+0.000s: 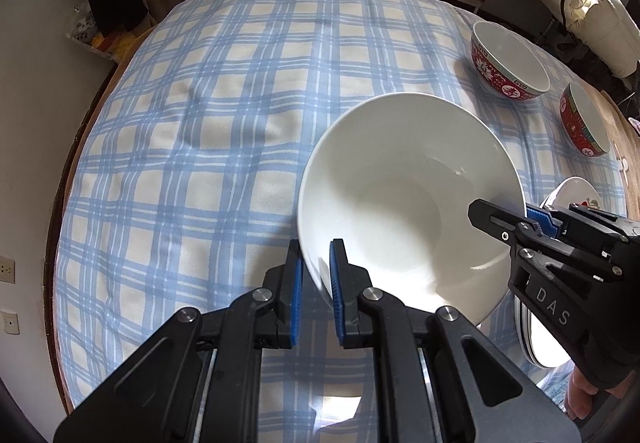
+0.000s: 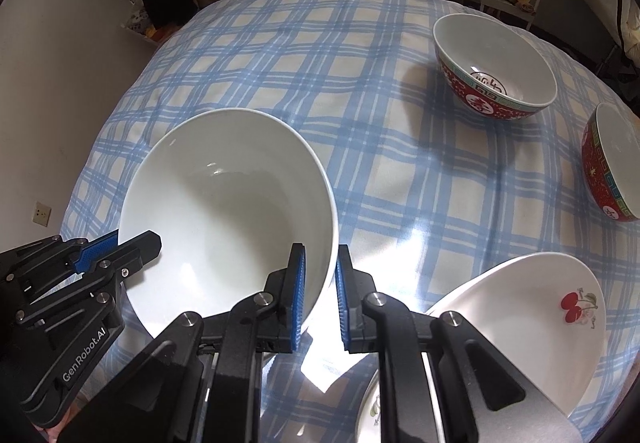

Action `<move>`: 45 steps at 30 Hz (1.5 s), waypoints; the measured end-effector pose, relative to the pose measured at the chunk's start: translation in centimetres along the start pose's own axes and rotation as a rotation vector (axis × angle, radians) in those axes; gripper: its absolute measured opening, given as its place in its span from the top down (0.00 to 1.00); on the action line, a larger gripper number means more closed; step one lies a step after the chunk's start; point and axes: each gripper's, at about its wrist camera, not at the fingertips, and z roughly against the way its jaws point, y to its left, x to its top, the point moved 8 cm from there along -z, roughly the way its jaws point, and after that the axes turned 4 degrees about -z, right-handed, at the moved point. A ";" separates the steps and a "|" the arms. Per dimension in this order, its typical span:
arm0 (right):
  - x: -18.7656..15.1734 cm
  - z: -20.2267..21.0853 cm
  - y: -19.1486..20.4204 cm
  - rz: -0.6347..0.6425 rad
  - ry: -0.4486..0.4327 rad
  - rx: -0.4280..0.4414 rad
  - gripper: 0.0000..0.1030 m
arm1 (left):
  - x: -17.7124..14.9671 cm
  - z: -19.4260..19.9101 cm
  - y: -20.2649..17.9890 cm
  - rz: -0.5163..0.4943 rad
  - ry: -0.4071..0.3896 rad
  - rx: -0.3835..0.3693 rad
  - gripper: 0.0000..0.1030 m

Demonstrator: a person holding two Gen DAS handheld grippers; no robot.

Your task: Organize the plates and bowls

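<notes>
Ribbed blue pads of left tool (image 1: 316, 275) and right tool (image 2: 320, 283) pinch a glossy white bowl's (image 1: 400, 183) rim.

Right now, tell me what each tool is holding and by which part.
Both hold the white bowl by its rim: the left tool clamps the near-left edge, the right tool the opposite edge.
</notes>
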 end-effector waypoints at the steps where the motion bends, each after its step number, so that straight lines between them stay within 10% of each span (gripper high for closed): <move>1: 0.0 0.0 0.0 -0.004 0.001 0.003 0.85 | 0.0 0.0 0.0 0.003 -0.001 -0.001 0.87; 30: 2.8 5.5 -1.0 -0.021 -0.139 0.027 0.72 | 1.8 5.1 2.9 0.067 -0.139 0.080 0.67; 39: 4.0 7.9 -2.9 -0.062 -0.195 0.010 0.37 | 3.1 7.9 2.4 0.067 -0.220 0.108 0.24; 45: 4.9 10.4 -4.7 -0.069 -0.274 -0.017 0.11 | 4.2 9.1 2.3 0.051 -0.237 0.132 0.13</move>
